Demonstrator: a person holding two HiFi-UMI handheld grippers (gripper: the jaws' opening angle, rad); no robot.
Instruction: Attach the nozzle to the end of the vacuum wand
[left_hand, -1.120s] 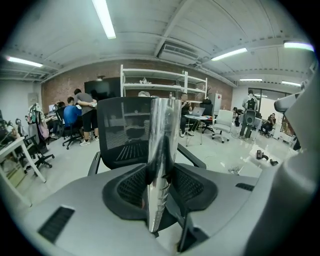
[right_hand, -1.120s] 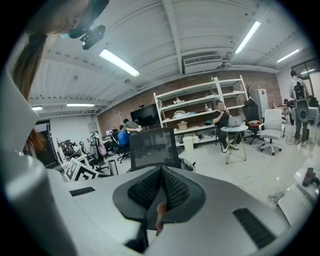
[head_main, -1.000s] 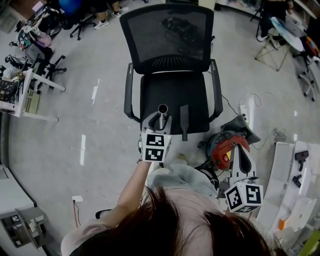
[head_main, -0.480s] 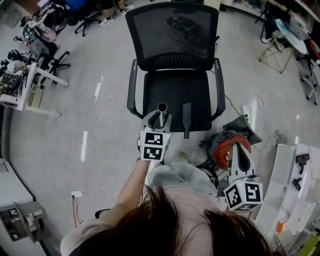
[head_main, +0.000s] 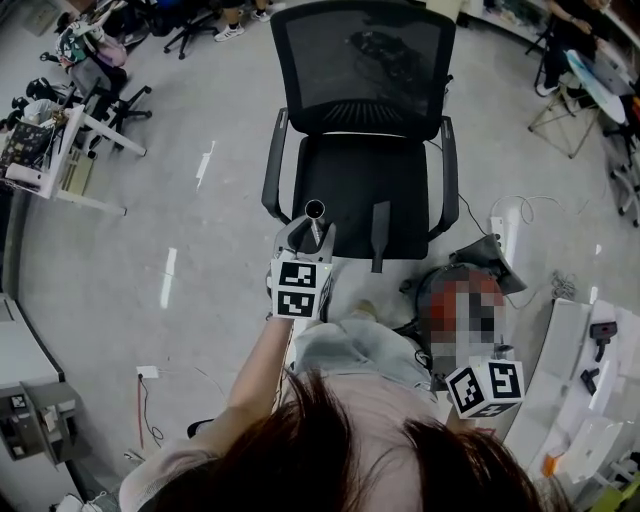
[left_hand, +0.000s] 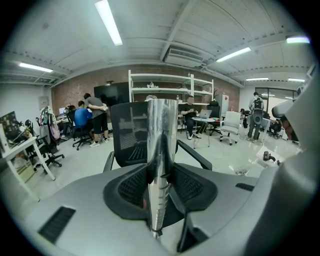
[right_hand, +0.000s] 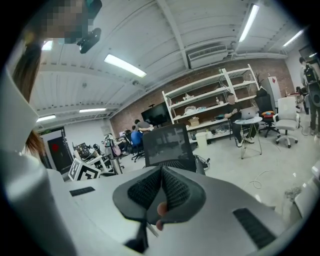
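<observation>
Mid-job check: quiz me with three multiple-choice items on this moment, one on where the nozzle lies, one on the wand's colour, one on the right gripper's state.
1. Where does the nozzle lie?
A. on the floor
B. on the seat of the chair
C. on a desk

2. What colour is the wand held in the left gripper?
A. shiny silver
B. red
C. blue

3. How does the right gripper stand?
A. wide open
B. shut on the nozzle
C. shut, with nothing between its pads

Key:
1 B: the head view shows the slim black piece lying on the seat near its front edge.
2 A: the left gripper view shows a mirror-bright metal tube clamped between the pads.
3 C: the right gripper view shows the two pads pressed together with no part between them.
</observation>
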